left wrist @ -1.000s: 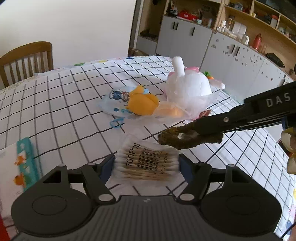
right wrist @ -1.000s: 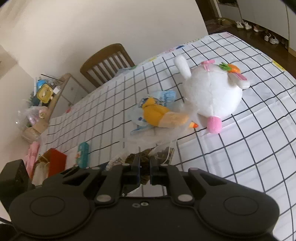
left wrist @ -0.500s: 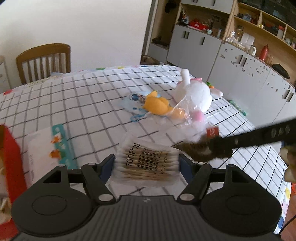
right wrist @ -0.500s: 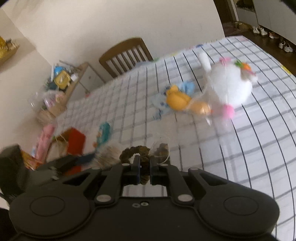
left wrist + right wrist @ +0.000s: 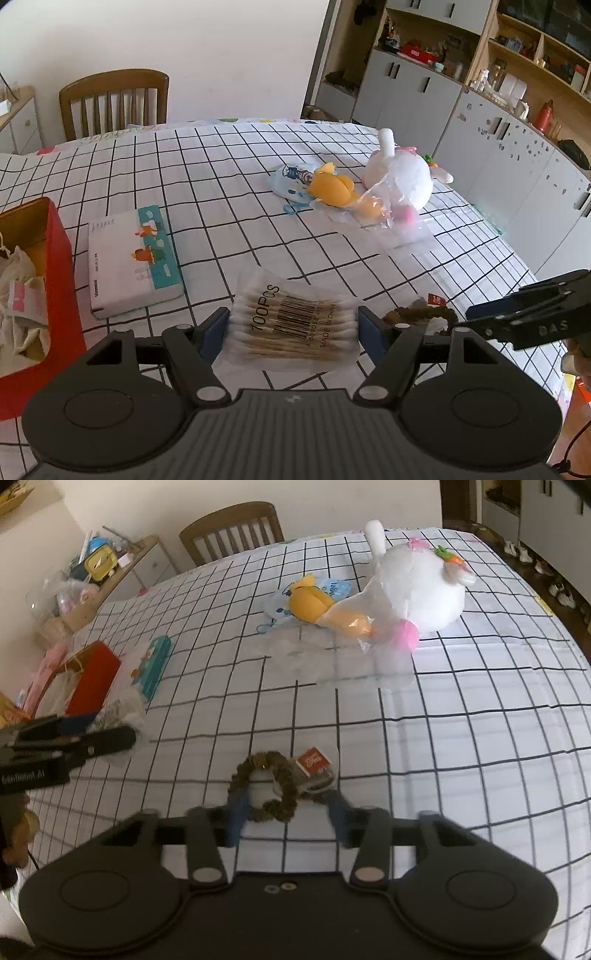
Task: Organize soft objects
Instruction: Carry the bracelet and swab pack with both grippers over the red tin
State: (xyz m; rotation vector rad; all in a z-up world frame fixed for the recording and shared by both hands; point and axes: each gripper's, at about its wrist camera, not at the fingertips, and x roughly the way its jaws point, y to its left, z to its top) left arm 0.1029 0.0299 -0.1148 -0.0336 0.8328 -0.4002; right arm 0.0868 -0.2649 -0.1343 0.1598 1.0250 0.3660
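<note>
Partly hidden behind left tool [image 5: 293,328], clamped on cotton swabs [image 5: 295,325]: scrunchie [image 5: 267,786] between opening right tool [image 5: 284,819].

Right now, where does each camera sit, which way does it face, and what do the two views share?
Left wrist: on the left gripper, facing down its fingers across the checked table toward shelves; its jaws clamp a cotton swab pack.
Right wrist: on the right gripper, facing a wooden chair; its jaws are opening around a brown scrunchie on the cloth.
Shared: white plush rabbit, yellow plush, red box, each other's gripper.
</note>
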